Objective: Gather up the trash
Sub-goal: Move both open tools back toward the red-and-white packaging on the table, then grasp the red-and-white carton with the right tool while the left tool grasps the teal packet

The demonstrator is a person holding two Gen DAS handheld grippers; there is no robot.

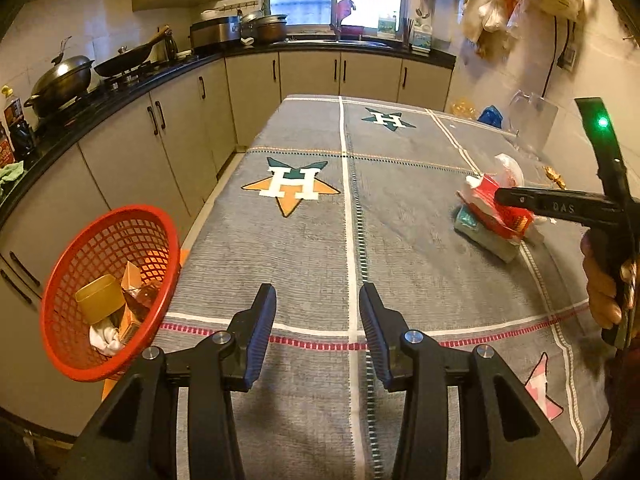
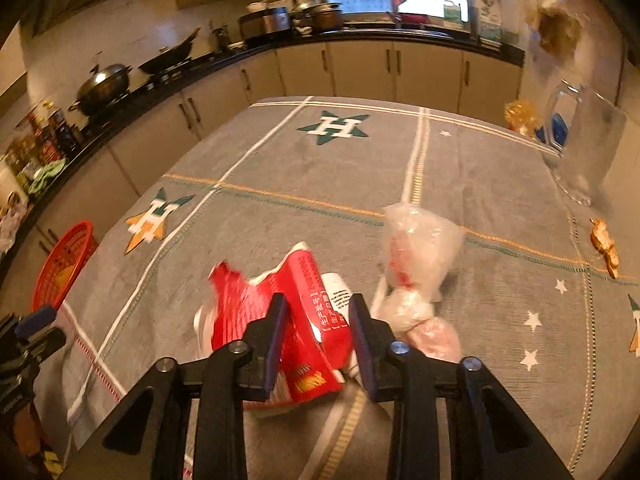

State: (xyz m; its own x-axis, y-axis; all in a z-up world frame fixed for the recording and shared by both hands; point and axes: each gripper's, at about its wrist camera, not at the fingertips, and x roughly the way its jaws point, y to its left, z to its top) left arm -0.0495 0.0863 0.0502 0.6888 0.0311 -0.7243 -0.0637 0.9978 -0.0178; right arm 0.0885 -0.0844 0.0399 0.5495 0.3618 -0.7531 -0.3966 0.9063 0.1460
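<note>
My right gripper [image 2: 318, 312] is down on a pile of trash on the grey tablecloth. A crumpled red wrapper [image 2: 308, 296] lies between its jaws, which stand apart on either side without visibly squeezing it. Beside it lies a clear knotted plastic bag [image 2: 416, 248] with pink stuff inside. In the left wrist view the right gripper [image 1: 516, 200] rests over the red wrapper [image 1: 500, 212], with a pale green packet [image 1: 480, 236] underneath. My left gripper [image 1: 318, 320] hovers open and empty over the near table. A red basket [image 1: 108, 292] holding several scraps sits off the table's left edge.
A clear glass pitcher [image 2: 584, 140] stands at the table's far right, with a gold wrapper [image 2: 604, 244] nearer. A person's hand [image 1: 600, 288] holds the right gripper. Kitchen cabinets [image 1: 132, 148] and a counter with pots run along the left and the back.
</note>
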